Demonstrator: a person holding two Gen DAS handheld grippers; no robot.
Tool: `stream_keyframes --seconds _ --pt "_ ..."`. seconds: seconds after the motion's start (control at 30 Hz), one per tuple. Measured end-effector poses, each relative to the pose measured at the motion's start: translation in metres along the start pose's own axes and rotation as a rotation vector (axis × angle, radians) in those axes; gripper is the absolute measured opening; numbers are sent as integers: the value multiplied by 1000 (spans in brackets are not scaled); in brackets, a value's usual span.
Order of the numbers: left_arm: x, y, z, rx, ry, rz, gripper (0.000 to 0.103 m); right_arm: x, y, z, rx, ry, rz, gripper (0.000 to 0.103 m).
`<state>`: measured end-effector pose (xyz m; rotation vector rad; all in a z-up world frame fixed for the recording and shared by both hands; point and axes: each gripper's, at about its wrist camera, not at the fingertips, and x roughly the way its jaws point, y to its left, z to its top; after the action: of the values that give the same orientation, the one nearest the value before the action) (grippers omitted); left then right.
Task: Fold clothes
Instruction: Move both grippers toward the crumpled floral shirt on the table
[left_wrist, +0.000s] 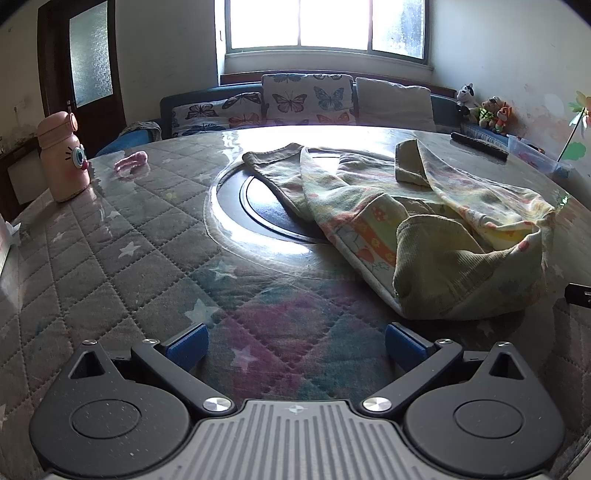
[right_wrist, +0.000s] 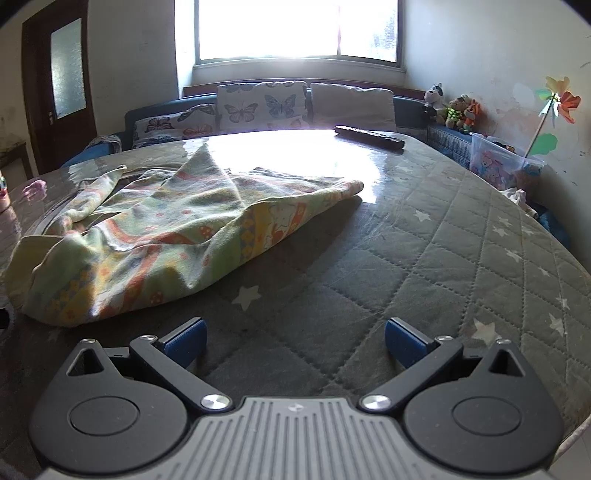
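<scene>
Behind my table (left_wrist: 110, 258) I count one window (left_wrist: 325, 26), one door (left_wrist: 81, 62) and one sofa with three cushions, two of them butterfly-printed (left_wrist: 306, 96). Three soft toys (right_wrist: 450, 107) sit on the ledge at right. One patterned garment (left_wrist: 406, 221) lies crumpled on the quilted cover, partly over the dark round inset (left_wrist: 266, 206). One pink bottle (left_wrist: 62, 155) stands far left and one remote (right_wrist: 369, 137) lies at the far edge. My left gripper (left_wrist: 295, 347) and right gripper (right_wrist: 294, 341) both hover spread wide, holding nothing, near the cloth without touching it.
</scene>
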<state>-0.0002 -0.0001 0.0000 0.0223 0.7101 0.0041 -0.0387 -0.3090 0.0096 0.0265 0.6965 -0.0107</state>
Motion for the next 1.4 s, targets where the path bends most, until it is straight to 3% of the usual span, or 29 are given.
stream_keyframes --seconds 0.7,1.4 --pt "-14 -16 -10 32 7 -55 103 -23 30 -14 -97 -20 113 103" --pt "-25 -31 -20 63 -3 -95 103 -37 44 -23 -145 -34 123 103"
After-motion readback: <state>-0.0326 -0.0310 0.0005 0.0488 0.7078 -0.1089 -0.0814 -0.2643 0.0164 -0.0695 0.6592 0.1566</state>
